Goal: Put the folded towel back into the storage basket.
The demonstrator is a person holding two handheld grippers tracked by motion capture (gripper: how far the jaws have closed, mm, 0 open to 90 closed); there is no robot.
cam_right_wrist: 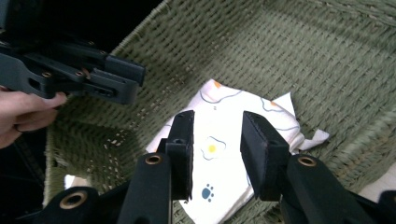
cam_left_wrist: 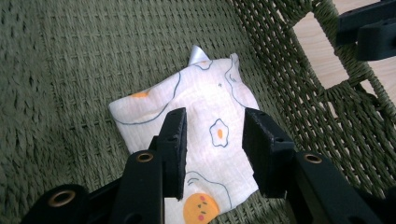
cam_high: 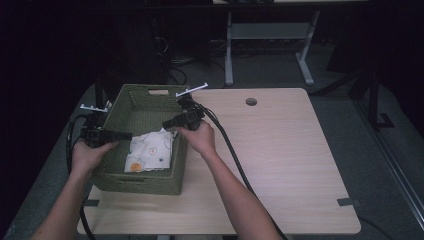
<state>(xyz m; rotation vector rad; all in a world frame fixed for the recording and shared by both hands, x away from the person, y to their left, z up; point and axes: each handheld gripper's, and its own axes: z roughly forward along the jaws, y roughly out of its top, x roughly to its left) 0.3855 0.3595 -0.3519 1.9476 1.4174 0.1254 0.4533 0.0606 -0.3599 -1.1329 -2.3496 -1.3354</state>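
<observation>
- Forearms enter the high view from the bottom edge, cut off at the elbows; one hand grips each tool, so most of each handle is covered.
- Left tongs (cam_high: 125, 135) reach over the near left rim of the green woven basket (cam_high: 150, 184), their tips dark and hard to separate from the shadowed weave in that view.
- Left gripper view gives the clearer reading: the black jaws stand apart above the folded cloth (cam_left_wrist: 205, 135), released, nothing pinched between them; their bases hide the cloth's near edge and part of an orange print.
- Right tongs (cam_high: 168, 124) come in over the basket's right wall, likewise parted with the cloth (cam_right_wrist: 229, 154) visible in the gap, and not pressing on it.
- Cloth (cam_high: 150, 151), white with egg and paw prints, lies flat on the basket floor toward the near right corner; a folded corner pokes out at its far side, and what lies under the fold cannot be made out.
- Counter (cam_high: 280, 165) shows pale wood through a handle cut-out in the basket wall.
- Beyond the counter, the floor, cables and a frame's legs sink into darkness.
</observation>
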